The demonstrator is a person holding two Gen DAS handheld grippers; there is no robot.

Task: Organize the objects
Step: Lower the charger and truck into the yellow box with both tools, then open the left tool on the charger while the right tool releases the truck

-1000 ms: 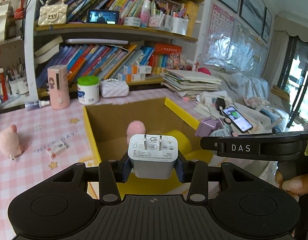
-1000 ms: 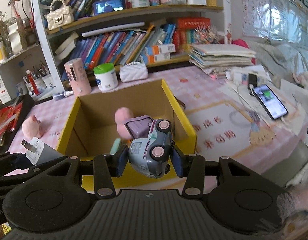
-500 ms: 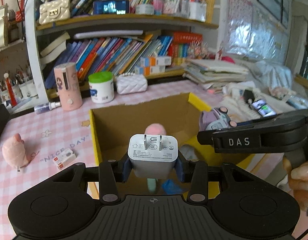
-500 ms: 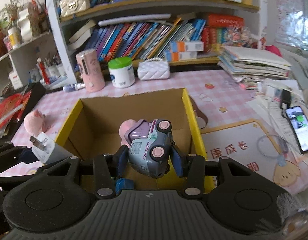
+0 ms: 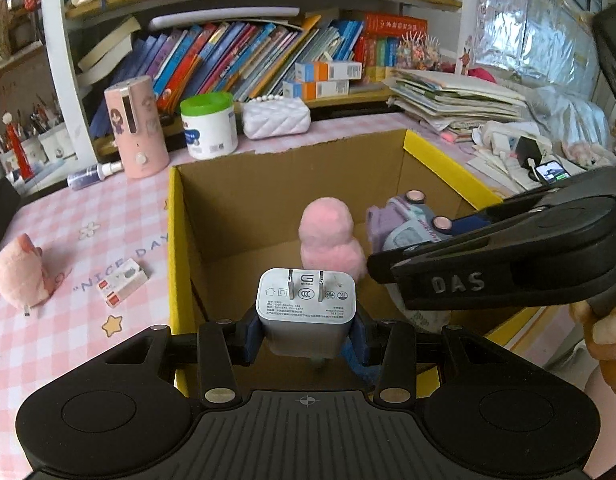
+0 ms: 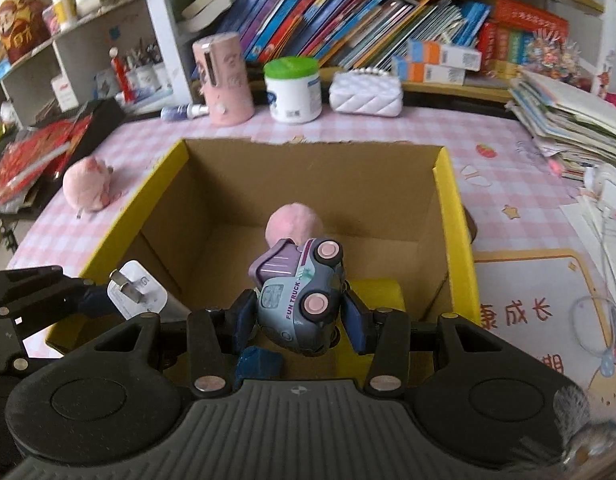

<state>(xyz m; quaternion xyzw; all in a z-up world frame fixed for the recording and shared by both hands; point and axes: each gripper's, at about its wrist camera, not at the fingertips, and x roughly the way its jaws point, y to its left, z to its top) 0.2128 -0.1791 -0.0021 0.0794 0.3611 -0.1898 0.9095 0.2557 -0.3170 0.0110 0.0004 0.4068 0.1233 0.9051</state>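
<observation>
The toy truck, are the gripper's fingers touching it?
Touching. The right wrist view shows the right gripper with its blue fingers pressed against both sides of the truck, holding it above the box.

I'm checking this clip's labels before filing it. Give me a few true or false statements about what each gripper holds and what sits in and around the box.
1. The left gripper holds a white plug-in charger. True.
2. The right gripper is empty. False: it grips a grey-purple toy truck.
3. A pink plush toy stands inside the yellow-rimmed cardboard box. True.
4. The green-lidded white jar is in the box. False: it stands on the table behind it.
</observation>
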